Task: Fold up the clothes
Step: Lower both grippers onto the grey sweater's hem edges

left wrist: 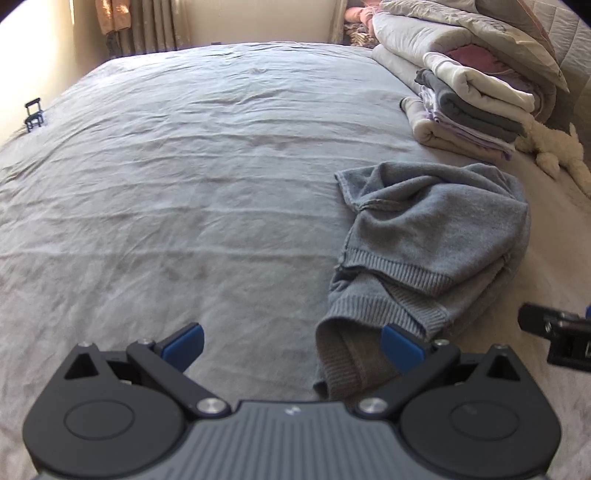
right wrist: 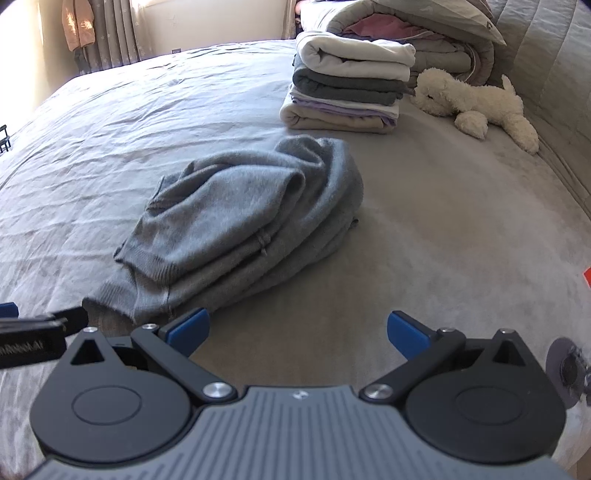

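A crumpled grey knit sweater [left wrist: 428,236] lies bunched on the grey bed sheet [left wrist: 184,166], right of centre in the left wrist view. One ribbed cuff [left wrist: 343,365] reaches toward the camera. My left gripper [left wrist: 291,347] is open, its right blue pad [left wrist: 400,347] beside that cuff, nothing held. In the right wrist view the sweater [right wrist: 251,221] sits ahead and to the left. My right gripper [right wrist: 297,334] is open over the bare sheet [right wrist: 443,240], just short of the sweater's near edge.
A stack of folded clothes [right wrist: 347,88] stands at the back, with piled bedding [right wrist: 406,29] behind it. A white plush toy [right wrist: 476,103] lies right of the stack. Curtains [left wrist: 147,22] hang past the bed's far edge. A small black object [left wrist: 33,114] sits at the left edge.
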A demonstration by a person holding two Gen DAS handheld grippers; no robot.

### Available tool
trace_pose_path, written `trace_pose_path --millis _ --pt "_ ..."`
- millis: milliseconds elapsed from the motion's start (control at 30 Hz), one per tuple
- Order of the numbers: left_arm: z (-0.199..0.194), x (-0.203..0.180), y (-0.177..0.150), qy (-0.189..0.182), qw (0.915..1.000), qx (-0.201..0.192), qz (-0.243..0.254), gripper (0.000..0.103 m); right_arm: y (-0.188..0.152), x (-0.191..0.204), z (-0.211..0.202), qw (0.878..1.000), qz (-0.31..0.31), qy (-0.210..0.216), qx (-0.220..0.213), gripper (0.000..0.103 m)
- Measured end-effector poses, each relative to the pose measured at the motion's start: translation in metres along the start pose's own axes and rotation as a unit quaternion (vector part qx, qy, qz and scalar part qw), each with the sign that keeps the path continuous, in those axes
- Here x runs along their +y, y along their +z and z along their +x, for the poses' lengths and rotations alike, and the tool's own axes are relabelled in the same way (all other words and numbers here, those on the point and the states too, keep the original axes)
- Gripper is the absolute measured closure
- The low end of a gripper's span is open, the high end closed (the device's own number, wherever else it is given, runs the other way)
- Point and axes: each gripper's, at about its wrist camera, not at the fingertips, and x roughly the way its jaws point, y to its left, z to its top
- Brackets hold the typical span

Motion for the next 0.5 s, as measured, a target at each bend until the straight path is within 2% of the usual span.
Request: trace_pose_path --millis 133,267,367,500 --pt "0.010 0.000 0.010 -0.010 0.9999 -0.011 -0.004 0.000 0.016 0.000 0.011 1.000 0.001 0.004 0.004 0.000" --pt "0.033 0.002 0.015 -0.007 0.9998 0.013 -0.016 0.000 0.029 0.003 0.027 1.000 -0.004 0.002 0.010 0.000" --pt "0.051 0.005 0.013 -0.019 0.9986 0.042 -0.026 0.000 0.033 0.004 0.044 1.000 0.002 0.008 0.025 0.000" --pt "0.064 0.001 0.007 -0.017 0.9987 0.048 0.000 0.000 0.027 -0.002 0.070 0.998 0.026 0.015 0.049 0.000"
